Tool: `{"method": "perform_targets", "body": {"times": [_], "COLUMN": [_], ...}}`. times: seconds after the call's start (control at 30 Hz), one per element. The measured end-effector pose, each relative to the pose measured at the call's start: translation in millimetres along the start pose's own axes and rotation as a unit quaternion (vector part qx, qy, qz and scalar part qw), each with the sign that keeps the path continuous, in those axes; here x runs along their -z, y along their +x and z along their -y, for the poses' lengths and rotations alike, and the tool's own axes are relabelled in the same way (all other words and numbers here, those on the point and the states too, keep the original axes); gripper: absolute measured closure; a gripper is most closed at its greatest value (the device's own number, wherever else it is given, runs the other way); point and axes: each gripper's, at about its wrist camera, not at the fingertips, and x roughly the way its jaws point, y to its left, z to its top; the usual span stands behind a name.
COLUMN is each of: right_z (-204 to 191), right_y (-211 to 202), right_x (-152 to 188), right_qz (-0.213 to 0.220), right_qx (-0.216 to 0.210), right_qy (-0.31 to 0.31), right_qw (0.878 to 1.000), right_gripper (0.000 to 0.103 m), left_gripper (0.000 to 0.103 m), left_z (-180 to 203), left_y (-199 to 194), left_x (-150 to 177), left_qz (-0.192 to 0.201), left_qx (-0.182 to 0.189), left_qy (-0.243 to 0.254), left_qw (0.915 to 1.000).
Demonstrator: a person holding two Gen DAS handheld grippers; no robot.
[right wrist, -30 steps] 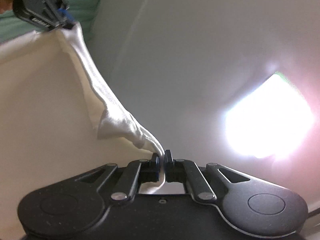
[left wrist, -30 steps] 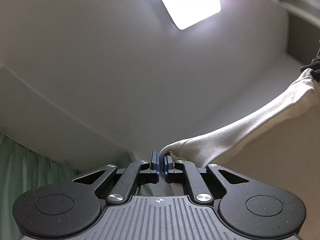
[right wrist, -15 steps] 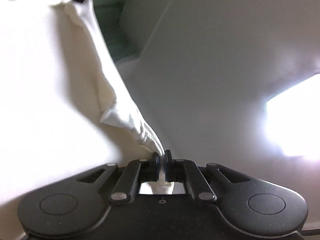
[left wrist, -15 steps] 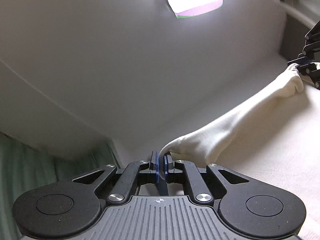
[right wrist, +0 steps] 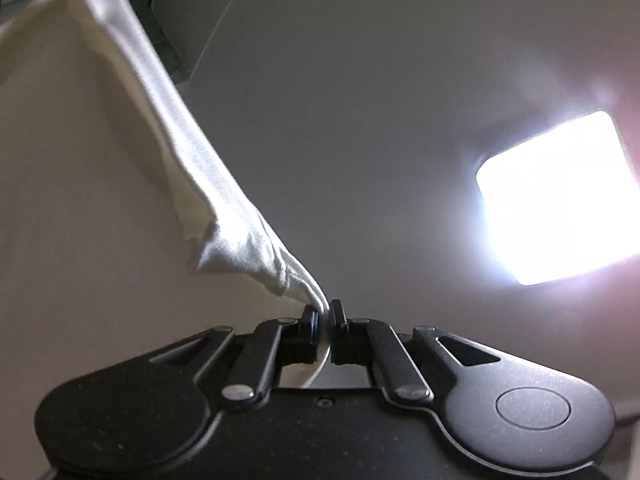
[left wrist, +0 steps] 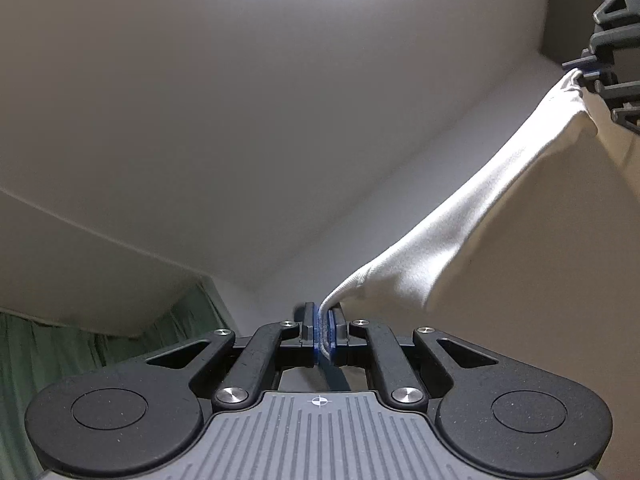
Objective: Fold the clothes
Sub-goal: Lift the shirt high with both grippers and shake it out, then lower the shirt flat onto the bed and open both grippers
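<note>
Left wrist view: your left gripper [left wrist: 323,332] and right gripper [right wrist: 325,320] both clamp the white garment [left wrist: 460,220]; keep its top edge taut and level.

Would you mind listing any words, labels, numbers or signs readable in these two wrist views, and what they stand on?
No readable words or numbers in either view.
Only a small crosshair mark, with no lettering, on the left gripper body.
The white garment and right gripper show no print.
</note>
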Motion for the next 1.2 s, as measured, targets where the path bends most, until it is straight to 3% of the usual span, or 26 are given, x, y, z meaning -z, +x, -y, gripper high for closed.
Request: {"method": "perform_targets", "body": {"times": [0.03,0.13,0.2,0.3,0.37,0.43,0.5,0.63,0.7,0.77,0.83,0.87,0.9,0.97,1.03,1.07,1.2], "right_z": [3.3,-4.3,-9.8,-34.8,-58.9,-87.6,-122.7,-184.0,-203.4,-221.2,-226.0,-230.7,-220.6,-227.4,-203.9,-215.8,-157.1], "right_y": [-6.8,-51.1,-81.5,-154.8,-204.6,-256.2,-299.5,-352.0,-364.3,-375.1,-375.7,-372.2,-348.2,-337.7,-343.3,-330.6,-355.9], "right_x": [0.3,24.4,41.2,87.2,117.3,148.3,178.8,214.3,203.4,193.6,196.2,199.7,218.1,224.0,231.1,244.7,250.9], "right_qz": [0.009,0.016,0.02,0.003,-0.02,-0.061,-0.112,-0.215,-0.22,-0.224,-0.22,-0.228,-0.234,-0.254,-0.278,-0.284,-0.319], "right_qx": [0.005,-0.036,-0.065,-0.172,-0.259,-0.351,-0.447,-0.576,-0.61,-0.642,-0.662,-0.683,-0.693,-0.708,-0.722,-0.732,-0.74], "right_qy": [-0.009,-0.036,-0.052,-0.051,-0.047,-0.043,-0.045,-0.043,-0.061,-0.077,-0.083,-0.087,-0.086,-0.084,-0.066,-0.053,0.022], "right_qw": [1.0,0.999,0.996,0.984,0.964,0.934,0.886,0.788,0.759,0.729,0.711,0.688,0.677,0.654,0.63,0.618,0.592], "right_gripper": [0.098,0.098,0.098,0.098,0.098,0.098,0.099,0.099,0.099,0.099,0.099,0.099,0.098,0.096,0.086,0.083,0.076], "left_gripper": [0.096,0.096,0.096,0.096,0.096,0.096,0.096,0.096,0.096,0.097,0.097,0.097,0.097,0.096,0.096,0.096,0.096], "left_z": [-2.6,6.0,18.8,48.8,73.4,102.6,134.7,192.4,206.5,214.8,221.0,224.0,220.4,216.6,206.9,205.0,192.0], "left_y": [-9.2,-42.8,-69.4,-116.8,-152.7,-192.7,-232.8,-292.9,-310.0,-323.2,-325.3,-325.8,-314.6,-304.5,-306.0,-307.7,-314.5], "left_x": [-3.3,7.0,30.8,84.2,125.6,168.0,208.0,266.1,279.9,287.2,289.3,290.2,289.0,297.5,306.5,309.6,318.4], "left_qz": [0.012,0.032,0.028,-0.007,-0.04,-0.083,-0.129,-0.206,-0.232,-0.248,-0.258,-0.262,-0.267,-0.283,-0.304,-0.309,-0.321], "left_qx": [0.002,0.027,0.062,0.133,0.184,0.238,0.297,0.404,0.448,0.474,0.491,0.499,0.504,0.509,0.518,0.521,0.532], "left_qy": [0.001,0.031,0.048,0.064,0.074,0.083,0.093,0.124,0.13,0.134,0.132,0.13,0.129,0.117,0.104,0.105,0.113], "left_qw": [0.9999,0.9986,0.9965,0.989,0.9793,0.9641,0.9415,0.8824,0.8537,0.8344,0.8218,0.8156,0.8112,0.8047,0.7927,0.7886,0.7754]}}
